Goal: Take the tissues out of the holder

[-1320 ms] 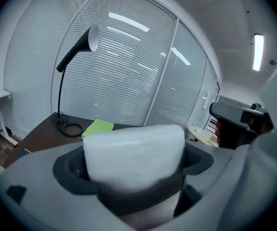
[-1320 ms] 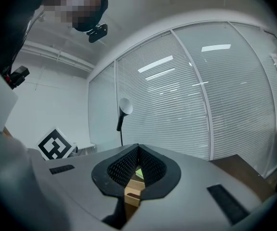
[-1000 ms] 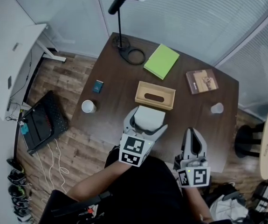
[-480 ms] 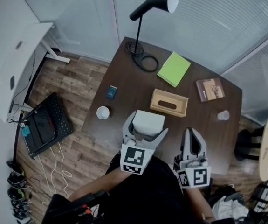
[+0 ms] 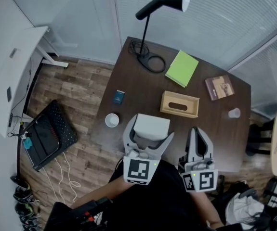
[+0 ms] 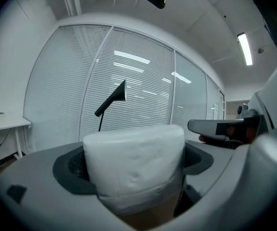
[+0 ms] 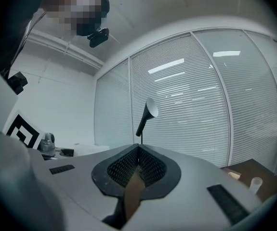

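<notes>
Between the jaws of the left tool (image 5: 149, 133), the white soft pack of tissues (image 6: 134, 165) sits clamped, out of the light wooden box holder (image 5: 179, 104) beyond it on the dark desk (image 5: 133, 85), so only setting it down seems left; the right tool (image 5: 197, 134) is closed, empty.

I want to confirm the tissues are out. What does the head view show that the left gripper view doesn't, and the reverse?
Head view only: the wooden holder on the table, apart from the tissue pack. Left gripper view only: the jaws pressing the tissue pack's sides, close up. Both: the tissue pack in the left gripper, and the lamp.
</notes>
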